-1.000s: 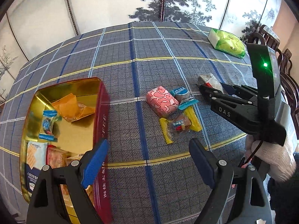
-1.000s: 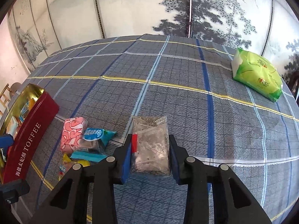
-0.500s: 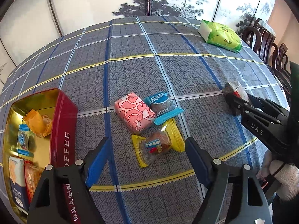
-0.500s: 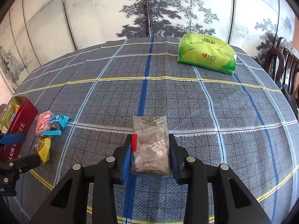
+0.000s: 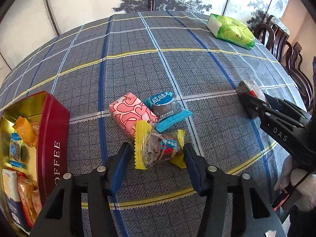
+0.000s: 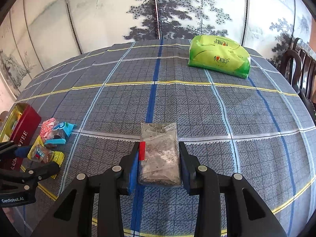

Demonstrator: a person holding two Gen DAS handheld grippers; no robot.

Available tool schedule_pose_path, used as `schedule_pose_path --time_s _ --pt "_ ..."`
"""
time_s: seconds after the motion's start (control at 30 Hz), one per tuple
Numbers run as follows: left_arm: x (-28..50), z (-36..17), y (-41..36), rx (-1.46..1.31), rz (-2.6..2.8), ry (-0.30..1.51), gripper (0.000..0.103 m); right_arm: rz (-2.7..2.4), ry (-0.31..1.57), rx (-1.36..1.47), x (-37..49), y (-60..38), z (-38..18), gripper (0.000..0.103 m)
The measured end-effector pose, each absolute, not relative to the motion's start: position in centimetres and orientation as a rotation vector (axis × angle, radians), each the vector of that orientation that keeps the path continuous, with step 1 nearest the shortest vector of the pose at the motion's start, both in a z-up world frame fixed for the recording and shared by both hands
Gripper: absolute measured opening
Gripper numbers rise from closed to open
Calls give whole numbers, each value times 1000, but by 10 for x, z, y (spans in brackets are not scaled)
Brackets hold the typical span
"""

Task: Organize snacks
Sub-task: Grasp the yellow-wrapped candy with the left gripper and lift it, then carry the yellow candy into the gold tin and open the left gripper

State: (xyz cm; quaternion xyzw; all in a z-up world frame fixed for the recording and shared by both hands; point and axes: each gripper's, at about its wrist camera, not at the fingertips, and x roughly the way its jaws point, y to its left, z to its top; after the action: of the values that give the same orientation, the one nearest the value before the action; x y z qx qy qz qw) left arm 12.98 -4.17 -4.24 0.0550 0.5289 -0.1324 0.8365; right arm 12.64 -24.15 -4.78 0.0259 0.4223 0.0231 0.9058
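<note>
Yellow-ended cake wrapper between closing left tool; right tool pinches clear packet.

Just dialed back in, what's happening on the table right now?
A person is sorting snacks with a gripper in each hand. The left gripper is closing around the yellow-ended wrapped cake, which still lies on the checked tablecloth; its pads do not seem to press on it yet. The right gripper is shut on a clear packet. The pink packet and blue packet wait beside the red toffee tin, which already holds several snacks.
</note>
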Motion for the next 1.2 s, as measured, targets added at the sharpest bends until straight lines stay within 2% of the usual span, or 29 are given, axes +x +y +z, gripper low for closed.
schedule_pose_path --time_s 0.07,0.2,0.57,0.87,1.03,1.2 --pt "130 -41 -41 106 -284 1122 34 47 872 52 126 -242 -48 38" --pt "132 -40 -37 62 -300 1139 21 47 872 52 126 -242 -48 38" --pt "108 -32 -24 47 -317 1156 20 40 874 32 127 -239 -48 38" --pt "93 6 -5 45 -308 1083 20 30 877 9 126 -235 -48 39" --pt "93 29 24 69 -245 1027 20 24 878 -7 127 -234 -49 39" --pt "104 28 66 66 -153 1035 20 22 878 -10 128 -233 -49 39"
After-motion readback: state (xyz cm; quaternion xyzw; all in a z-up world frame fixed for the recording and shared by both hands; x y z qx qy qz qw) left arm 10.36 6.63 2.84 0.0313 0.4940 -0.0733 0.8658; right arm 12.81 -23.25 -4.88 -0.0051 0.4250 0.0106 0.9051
